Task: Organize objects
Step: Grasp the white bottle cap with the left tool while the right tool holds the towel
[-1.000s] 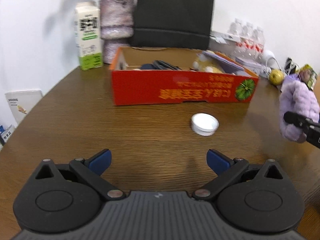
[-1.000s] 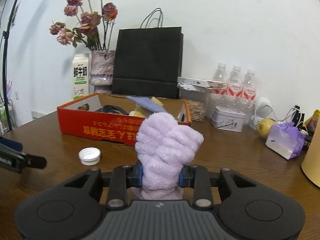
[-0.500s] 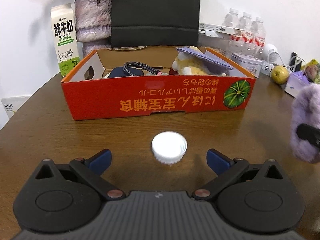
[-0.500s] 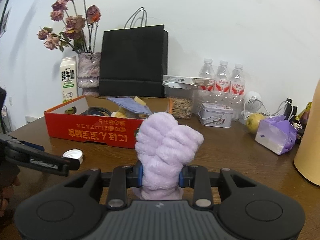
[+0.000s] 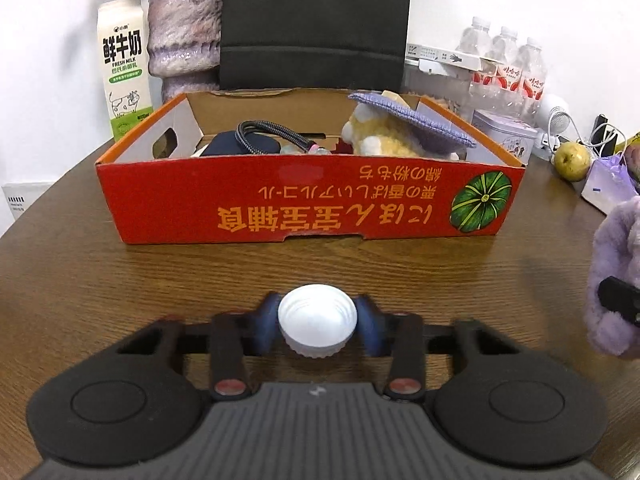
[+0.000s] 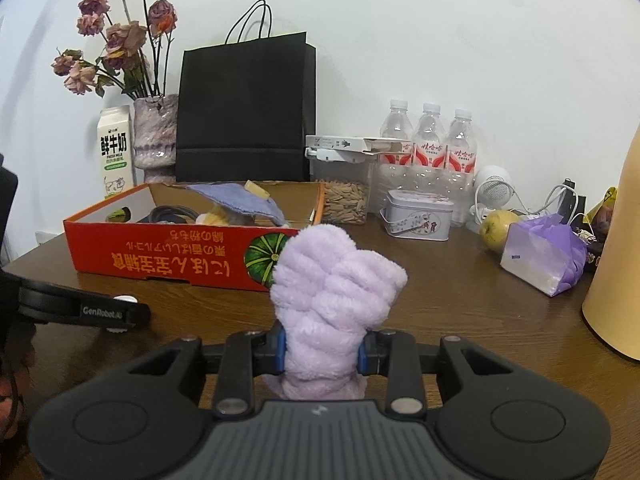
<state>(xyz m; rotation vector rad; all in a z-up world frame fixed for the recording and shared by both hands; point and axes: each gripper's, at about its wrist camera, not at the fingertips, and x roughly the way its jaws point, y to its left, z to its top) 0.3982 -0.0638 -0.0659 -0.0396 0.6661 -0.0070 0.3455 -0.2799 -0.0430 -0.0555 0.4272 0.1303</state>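
Note:
A white bottle cap (image 5: 317, 322) lies open side up on the wooden table, in front of the red cardboard box (image 5: 312, 208). My left gripper (image 5: 317, 326) is closing on it, its blue pads (image 5: 269, 326) against the cap's sides. The right gripper (image 6: 322, 354) is shut on a fluffy lilac cloth (image 6: 336, 280) that stands up between its pads; this cloth also shows at the right edge of the left wrist view (image 5: 616, 240). In the right wrist view the left gripper's finger (image 6: 108, 314) hides most of the cap (image 6: 126, 299). The box holds a yellow plush toy, a purple cloth and a dark cable.
Behind the box stand a milk carton (image 5: 124, 64), a vase (image 5: 184, 32) of dried roses and a black paper bag (image 6: 244, 108). Right of it are water bottles (image 6: 430, 136), a seed jar, a tin (image 6: 418, 216), a pear (image 6: 494, 228), a purple pouch (image 6: 544, 256) and a tan cylinder (image 6: 616, 272).
My left gripper swung round to face the cap, came up to it and closed its wide-open jaws onto it. The right gripper kept its hold on the lilac cloth.

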